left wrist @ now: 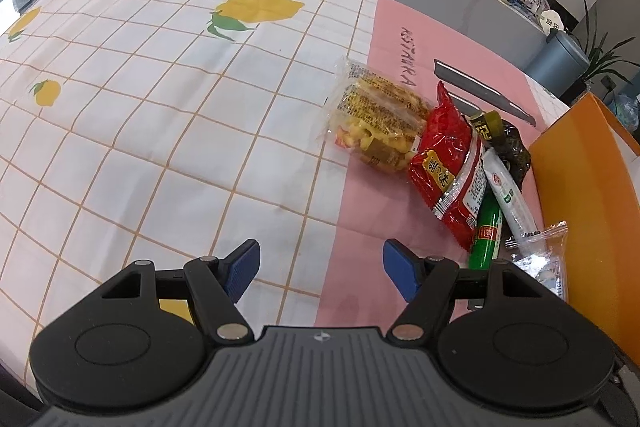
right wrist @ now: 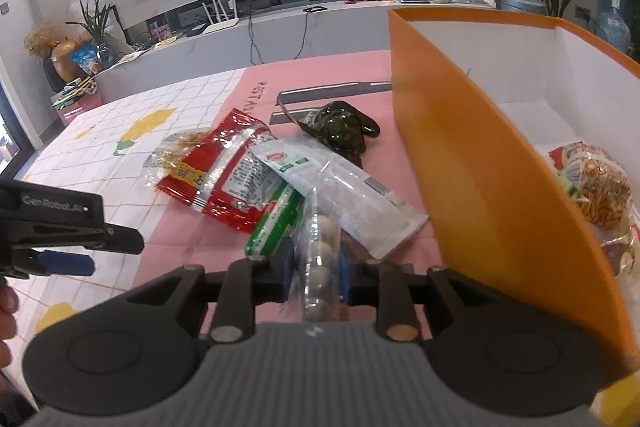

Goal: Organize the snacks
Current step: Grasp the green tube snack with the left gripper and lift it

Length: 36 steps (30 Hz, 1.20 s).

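- My right tool has its blue pads on either side of a clear packet of pale round balls, which stands up between them; the pads look to be touching its wrapper.
- My left tool hangs with its pads wide apart and nothing between them, over the counter with its checked lemon cloth and pink strip.
- The rest of the snacks lie in a loose heap on the pink strip, just beside the orange box.
- In that heap: a red packet, a clear packet of yellow snacks partly under it, a white-and-clear sachet, a green stick and a dark green packet.
- The white-and-clear sachet overlaps the red packet and the green stick.
- Inside the orange box, against its white lining, some wrapped snacks lie already.
- From the right wrist view, my left tool shows at the left edge, well apart from the heap.
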{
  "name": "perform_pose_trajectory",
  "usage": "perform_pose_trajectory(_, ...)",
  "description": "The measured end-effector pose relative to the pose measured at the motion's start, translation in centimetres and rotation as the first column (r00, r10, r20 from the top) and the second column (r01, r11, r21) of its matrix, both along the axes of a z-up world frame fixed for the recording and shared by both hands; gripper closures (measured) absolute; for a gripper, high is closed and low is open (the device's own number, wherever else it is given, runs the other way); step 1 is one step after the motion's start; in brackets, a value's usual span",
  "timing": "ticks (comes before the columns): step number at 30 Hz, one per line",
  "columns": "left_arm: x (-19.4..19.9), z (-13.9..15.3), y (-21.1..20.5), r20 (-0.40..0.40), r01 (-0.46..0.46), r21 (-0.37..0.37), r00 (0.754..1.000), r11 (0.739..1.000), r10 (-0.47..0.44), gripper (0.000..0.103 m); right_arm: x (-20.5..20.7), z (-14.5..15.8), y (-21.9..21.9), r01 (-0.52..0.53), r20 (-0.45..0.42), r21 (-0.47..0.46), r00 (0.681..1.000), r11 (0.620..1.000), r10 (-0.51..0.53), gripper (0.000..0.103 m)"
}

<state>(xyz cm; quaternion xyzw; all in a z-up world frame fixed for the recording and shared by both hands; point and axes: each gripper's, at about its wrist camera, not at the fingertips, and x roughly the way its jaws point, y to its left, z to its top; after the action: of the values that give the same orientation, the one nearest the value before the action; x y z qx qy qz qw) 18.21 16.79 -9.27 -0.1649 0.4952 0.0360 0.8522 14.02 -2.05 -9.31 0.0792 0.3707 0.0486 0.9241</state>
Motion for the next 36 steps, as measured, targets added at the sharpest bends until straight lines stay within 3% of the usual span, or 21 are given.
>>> perform_pose_trajectory(8, 0.1, -0.4, -0.2, -0.016, 0.003, -0.009, 1.0, 1.0, -0.004, 0.02, -0.3, -1.0, 0.5, 0.028, 0.075, 0.024, 0.997, 0.999, -0.03, 0.078)
perform_pose_trajectory(13, 0.1, -0.4, -0.2, -0.017, -0.001, -0.013, 1.0, 1.0, 0.001, 0.02, -0.6, -1.8, 2.0, 0.024, 0.121, -0.055, 0.992, 0.998, -0.017, 0.074)
perform_pose_trajectory(18, 0.1, -0.4, -0.2, -0.017, 0.001, -0.015, 1.0, 1.0, -0.001, 0.02, -0.2, -2.6, 2.4, 0.035, 0.142, -0.06, 0.99, 0.998, -0.026, 0.075)
perform_pose_trajectory(21, 0.1, -0.3, -0.1, -0.01, 0.005, -0.018, 1.0, 1.0, -0.005, 0.02, 0.0, -2.9, 2.7, 0.041, 0.166, -0.089, 0.986, 0.995, -0.026, 0.079)
perform_pose_trajectory(25, -0.2, 0.4, -0.3, 0.036, 0.05, -0.018, 0.998, 0.999, -0.049, 0.02, -0.3, -2.7, 3.4, 0.012, 0.187, -0.148, 0.982, 0.989, 0.016, 0.087)
perform_pose_trajectory(32, -0.7, 2.0, -2.0, 0.114, 0.153, 0.03, 0.981, 0.988, -0.156, 0.02, -0.6, -1.6, 2.8, 0.039, 0.193, -0.157, 0.981, 0.987, -0.008, 0.088)
perform_pose_trajectory(36, -1.0, 2.5, -3.3, 0.149, 0.209, 0.047, 0.965, 0.977, -0.214, 0.02, -1.2, 0.1, 2.0, 0.051, 0.239, -0.147, 0.971, 0.988, -0.014, 0.088)
